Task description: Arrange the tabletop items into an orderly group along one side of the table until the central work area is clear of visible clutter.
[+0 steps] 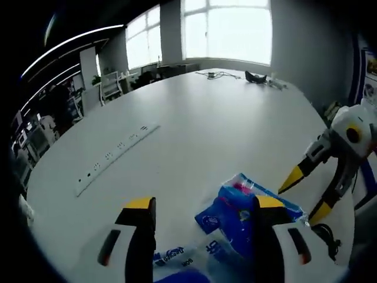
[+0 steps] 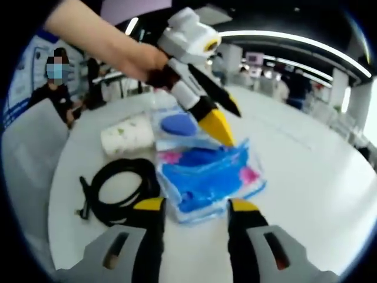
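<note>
A large white oval table (image 1: 224, 118) carries a small cluster of things near its edge. In the left gripper view, the left tool (image 1: 206, 206) stands with its two yellow-tipped black jaws spread apart and holding nothing, hovering just above a blue, crinkled clear-plastic packet (image 1: 232, 221) that lies between and just beyond the jaws; a second clear packet with blue print (image 1: 177, 259) lies nearer, at the bottom of that view. To the right there, the right tool (image 1: 306, 191) shows as a white body with yellow-tipped jaws parted, beside the blue packet, with a black cable (image 1: 330, 236) under it. On the table's left lies a long white power strip (image 1: 115, 156), and at the far end a few dark cables and small objects (image 1: 253, 76) near the windows. In the right gripper view, the right tool (image 2: 194, 206) has its jaws open and empty, just short of the blue packet (image 2: 206, 171). The left tool (image 2: 227, 121), held by a person's hand (image 2: 138, 59), points its jaws down over the packet's far side. A coiled black cable (image 2: 118, 191) lies left of the packet, touching it, and a white paper roll with small green marks (image 2: 126, 135) lies on its side beyond the coil. A clear packet with a blue round shape (image 2: 179, 127) sits right of the roll.
</note>
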{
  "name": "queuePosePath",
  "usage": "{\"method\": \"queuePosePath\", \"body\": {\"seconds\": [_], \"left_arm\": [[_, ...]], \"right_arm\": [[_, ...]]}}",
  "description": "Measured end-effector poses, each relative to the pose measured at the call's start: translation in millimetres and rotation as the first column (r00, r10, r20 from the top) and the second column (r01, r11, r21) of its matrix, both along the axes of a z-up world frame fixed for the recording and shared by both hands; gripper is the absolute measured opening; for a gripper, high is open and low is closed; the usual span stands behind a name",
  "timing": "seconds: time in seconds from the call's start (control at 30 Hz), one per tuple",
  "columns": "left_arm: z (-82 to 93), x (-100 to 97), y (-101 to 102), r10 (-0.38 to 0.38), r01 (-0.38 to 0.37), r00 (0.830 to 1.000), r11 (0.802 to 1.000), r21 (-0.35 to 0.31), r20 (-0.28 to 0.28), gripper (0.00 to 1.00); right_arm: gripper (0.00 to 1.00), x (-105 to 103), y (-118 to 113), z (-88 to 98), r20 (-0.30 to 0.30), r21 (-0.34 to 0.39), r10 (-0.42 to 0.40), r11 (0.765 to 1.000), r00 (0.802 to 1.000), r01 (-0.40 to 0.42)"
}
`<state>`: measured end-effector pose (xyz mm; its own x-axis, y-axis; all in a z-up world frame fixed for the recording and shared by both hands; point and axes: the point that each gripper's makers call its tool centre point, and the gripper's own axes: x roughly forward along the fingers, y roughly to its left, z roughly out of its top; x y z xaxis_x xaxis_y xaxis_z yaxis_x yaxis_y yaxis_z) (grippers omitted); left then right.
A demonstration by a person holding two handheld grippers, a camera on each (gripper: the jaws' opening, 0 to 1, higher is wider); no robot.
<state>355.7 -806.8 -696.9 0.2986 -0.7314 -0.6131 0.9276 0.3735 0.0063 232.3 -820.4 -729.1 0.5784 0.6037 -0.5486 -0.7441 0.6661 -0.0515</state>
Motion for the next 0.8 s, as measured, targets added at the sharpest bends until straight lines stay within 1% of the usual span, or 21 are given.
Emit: {"method": "queuePosePath", "body": {"seconds": [0.03, 0.07, 0.1, 0.17, 0.2, 0.3, 0.37, 0.43, 0.47, 0.63, 0.7, 0.8], "left_arm": [[-0.7, 0.2, -1, -0.01, 0.01, 1.0, 1.0, 0.005, 0.009, 0.64], [-4.6, 0.3, -1, -0.035, 0.034, 0.999, 0.999, 0.034, 0.028, 0.63], [-8.2, -1.2, -1, -0.055, 0.053, 0.998, 0.997, 0.054, 0.03, 0.63], [-13.1, -2.1, -2, -0.06, 0.059, 0.998, 0.997, 0.055, 0.02, 0.62], [-15.7, -3.9, -2, -0.068, 0.067, 0.998, 0.996, 0.054, 0.004, 0.61], [-19.5, -4.5, -2, -0.071, 0.072, 0.997, 0.997, 0.043, -0.023, 0.53], [-19.0, -6.9, -5, -0.09, 0.091, 0.995, 0.995, 0.029, -0.033, 0.44], [-19.3, -8.4, -6, -0.095, 0.095, 0.994, 0.995, 0.017, -0.047, 0.34], [-19.6, -8.3, -6, -0.093, 0.094, 0.994, 0.995, 0.017, -0.048, 0.32], [-24.0, -5.2, -6, -0.08, 0.081, 0.995, 0.997, 0.016, -0.061, 0.28], [-24.1, -3.5, -6, -0.075, 0.076, 0.995, 0.997, 0.013, -0.06, 0.23], [-23.3, 0.2, -6, -0.057, 0.057, 0.996, 0.998, -0.002, -0.067, 0.13]], "right_arm": [[0.37, 0, 1, 0.0, 0.001, 0.001, 0.006, 1.0, 1.0, -0.006], [0.36, 0, 0, -1.7, -0.004, -0.001, 0.01, 1.0, 1.0, -0.01], [0.35, 1, 0, -3.0, -0.009, -0.002, 0.008, 1.0, 1.0, -0.008], [0.35, 1, -1, -3.4, -0.01, 0.002, 0.008, 1.0, 1.0, -0.008], [0.35, 2, -1, -3.5, -0.01, 0.005, 0.01, 1.0, 1.0, -0.01], [0.33, 2, 1, -5.5, -0.016, 0.005, 0.027, 1.0, 1.0, -0.027], [0.31, 2, 1, -7.5, -0.014, -0.007, 0.041, 0.999, 0.999, -0.041], [0.26, 3, 2, -8.7, -0.018, -0.002, 0.051, 0.999, 0.999, -0.051], [0.24, 3, 1, -9.2, -0.021, 0.001, 0.052, 0.999, 0.998, -0.052], [0.22, 4, 1, -10.4, -0.02, 0.0, 0.061, 0.998, 0.998, -0.061], [0.2, 4, 1, -10.7, -0.019, 0.002, 0.066, 0.998, 0.998, -0.066], [0.17, 4, 2, -11.0, -0.017, 0.005, 0.079, 0.997, 0.997, -0.079]]}}
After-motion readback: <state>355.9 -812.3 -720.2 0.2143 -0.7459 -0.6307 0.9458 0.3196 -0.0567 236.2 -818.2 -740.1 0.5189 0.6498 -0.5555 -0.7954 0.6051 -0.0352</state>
